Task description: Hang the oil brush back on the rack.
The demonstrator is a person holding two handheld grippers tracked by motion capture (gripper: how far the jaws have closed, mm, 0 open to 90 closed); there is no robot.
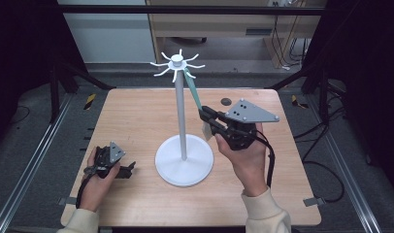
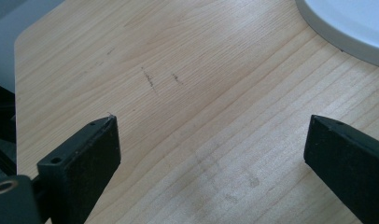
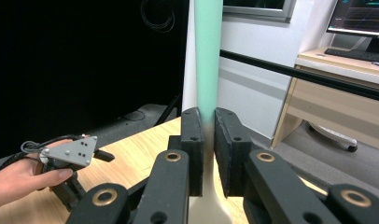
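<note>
Toothbrush [image 1: 194, 90] hangs slanted from a hook on the white stand [image 1: 183, 160], its lower end pinched in the right gripper [image 1: 208, 118] jaws. Risk: a sideways tug tips the stand or pops it off the hook. Left gripper [image 1: 129, 169] rests on the bench [image 1: 137, 116], jaws spread.

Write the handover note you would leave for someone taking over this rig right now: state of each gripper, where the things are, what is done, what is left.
Right gripper: shut on the lower part of the green strip, raised beside the pole.
Left gripper: open, holding nothing, resting low on the table left of the stand's base.
White stand: upright mid-table; hooks ring its top.
Green strip: its upper end is up at the hooks; whether it is hooked on one cannot be told from the pictures.
Done: strip gripped and lifted to the hooks.
Left: probably confirm the strip is on or off a hook, then finish that move and release.
</note>
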